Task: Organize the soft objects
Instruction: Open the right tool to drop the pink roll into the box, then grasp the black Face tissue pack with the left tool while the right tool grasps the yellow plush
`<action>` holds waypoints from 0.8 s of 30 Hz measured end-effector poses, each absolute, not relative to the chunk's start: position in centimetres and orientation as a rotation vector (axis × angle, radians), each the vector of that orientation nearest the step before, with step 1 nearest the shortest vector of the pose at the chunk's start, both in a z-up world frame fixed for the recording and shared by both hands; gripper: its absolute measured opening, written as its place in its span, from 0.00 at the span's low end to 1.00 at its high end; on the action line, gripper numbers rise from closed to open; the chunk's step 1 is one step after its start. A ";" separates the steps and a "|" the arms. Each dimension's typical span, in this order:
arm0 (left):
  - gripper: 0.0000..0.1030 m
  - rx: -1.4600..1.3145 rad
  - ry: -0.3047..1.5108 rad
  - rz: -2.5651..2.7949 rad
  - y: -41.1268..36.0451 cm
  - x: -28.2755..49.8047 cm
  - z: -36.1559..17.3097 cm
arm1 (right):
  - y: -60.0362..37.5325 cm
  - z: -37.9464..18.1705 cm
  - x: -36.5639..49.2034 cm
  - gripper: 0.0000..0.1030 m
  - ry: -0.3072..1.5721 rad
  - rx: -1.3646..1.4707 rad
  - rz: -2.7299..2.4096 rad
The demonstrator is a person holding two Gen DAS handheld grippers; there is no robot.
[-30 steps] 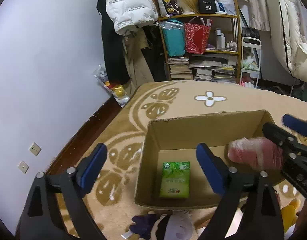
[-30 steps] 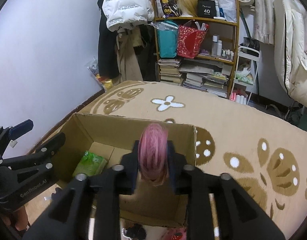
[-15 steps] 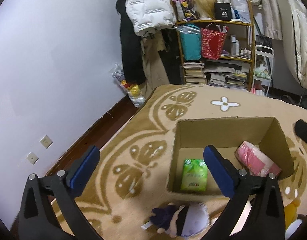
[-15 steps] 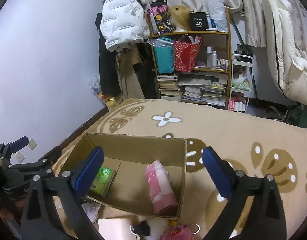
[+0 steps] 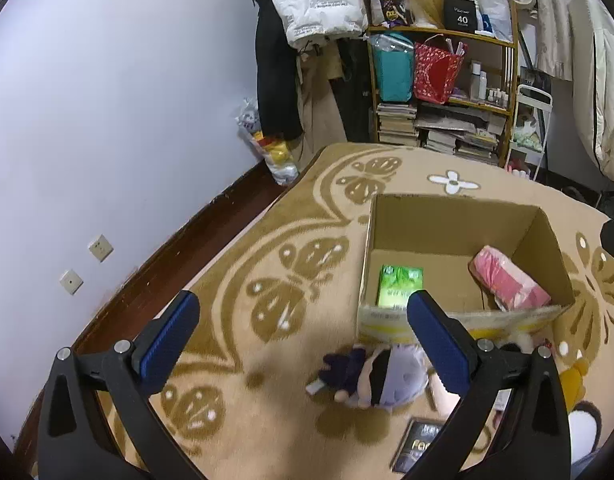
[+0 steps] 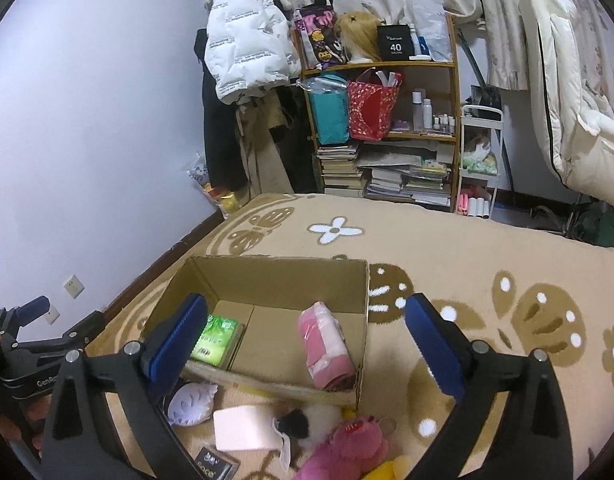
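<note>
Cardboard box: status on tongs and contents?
Both tongs, left and right, open, empty. Cardboard box holds pink pack and green pack. Plush toys wait outside; nothing blocking.

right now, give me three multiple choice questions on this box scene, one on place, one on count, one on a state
1. Where does the pink pack lie?
A. inside the cardboard box
B. on the shelf
C. on the rug beside the box

2. How many items lie in the box?
A. none
B. two
C. four

3. How does the right hand-held gripper stand?
A. shut on the pink pack
B. shut on the green pack
C. open, holding nothing

Answers:
1 A, it rests on the box floor by the right wall.
2 B, only the pink pack and the green pack.
3 C, its pads stand wide apart, touching nothing.
</note>
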State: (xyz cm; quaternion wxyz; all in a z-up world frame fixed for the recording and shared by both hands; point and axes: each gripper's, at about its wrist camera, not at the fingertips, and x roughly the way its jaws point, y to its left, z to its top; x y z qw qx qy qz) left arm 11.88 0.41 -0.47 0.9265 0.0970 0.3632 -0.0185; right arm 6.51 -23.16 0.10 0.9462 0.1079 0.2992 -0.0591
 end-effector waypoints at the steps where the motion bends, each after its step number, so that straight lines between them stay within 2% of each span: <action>1: 1.00 0.195 0.756 -0.036 0.6 11.6 -0.6 | -23.0 0.1 6.1 1.00 0.609 0.222 -0.117; 16: 1.00 0.104 0.926 -0.088 1.5 8.8 -3.3 | -22.8 -2.3 2.5 1.00 0.733 0.217 -0.139; 20: 1.00 0.118 0.954 -0.094 0.9 8.5 -4.2 | -23.4 -3.8 1.9 0.91 0.786 0.256 -0.146; 24: 1.00 0.144 0.985 -0.105 0.1 8.2 -5.3 | -24.1 -5.3 1.2 0.90 0.822 0.290 -0.168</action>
